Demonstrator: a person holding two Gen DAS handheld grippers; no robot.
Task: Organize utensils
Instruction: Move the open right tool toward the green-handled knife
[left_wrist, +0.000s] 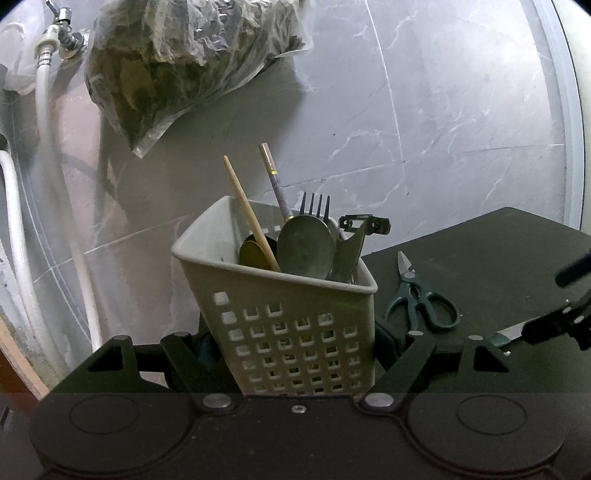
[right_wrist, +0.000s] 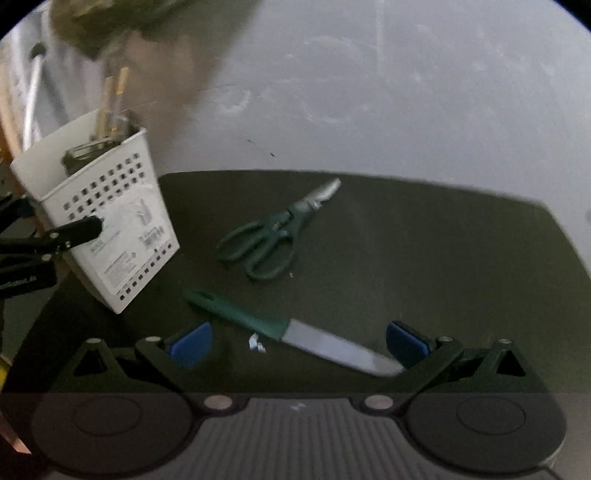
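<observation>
Spread wide, the right hand-held gripper (right_wrist: 299, 341) straddles a green-handled knife (right_wrist: 291, 332) on the dark tabletop (right_wrist: 424, 251), green scissors (right_wrist: 273, 232) beyond, while the left hand-held gripper (left_wrist: 291, 350) pinches a tilted white utensil caddy (left_wrist: 291, 325).

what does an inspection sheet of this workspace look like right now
surface: dark mat lying on grey marbled tiles
job's things: white perforated plastic utensil basket holding spoons, fork, chopsticks and peeler; green-handled scissors and green-handled knife lying on the mat
clutter: small white scrap beside the knife; clear plastic bag of dark leaves
grippers: left gripper jaws shut on the basket; right gripper jaws open around the knife
cables: white hoses at left
surroundings: tiled floor or wall, cannot tell which
</observation>
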